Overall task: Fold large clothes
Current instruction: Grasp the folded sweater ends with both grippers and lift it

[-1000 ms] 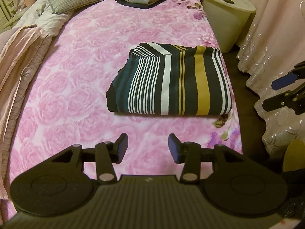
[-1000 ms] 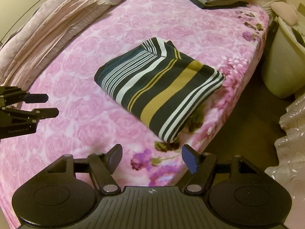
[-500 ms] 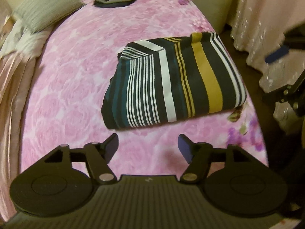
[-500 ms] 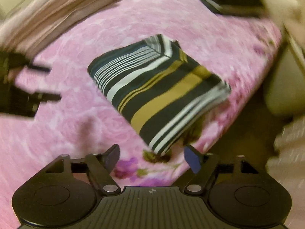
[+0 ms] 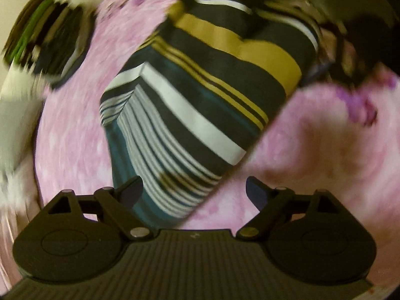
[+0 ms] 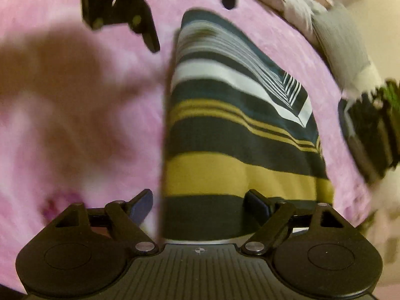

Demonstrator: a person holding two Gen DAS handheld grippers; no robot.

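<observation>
The folded striped garment (image 5: 200,95), dark with white, teal and mustard bands, lies on the pink floral bedspread (image 5: 75,130). My left gripper (image 5: 193,192) is open, low over the bed, with the garment's thin-striped end between its fingers. My right gripper (image 6: 200,202) is open at the opposite end, and the mustard-banded end of the garment (image 6: 237,137) sits between its fingers. The left gripper (image 6: 191,26) shows at the top of the right wrist view, at the garment's far end. Both views are motion-blurred.
A stack of dark folded clothes (image 5: 50,37) (image 6: 370,135) sits on the bed beyond the garment. A grey pillow (image 6: 342,47) and pale bedding lie behind it. Pink bedspread (image 6: 62,87) stretches beside the garment.
Both grippers have swung in low to opposite ends of the striped garment, and each now has an end between its fingers. Their fingers have spread wider. The garment lies where it was.
</observation>
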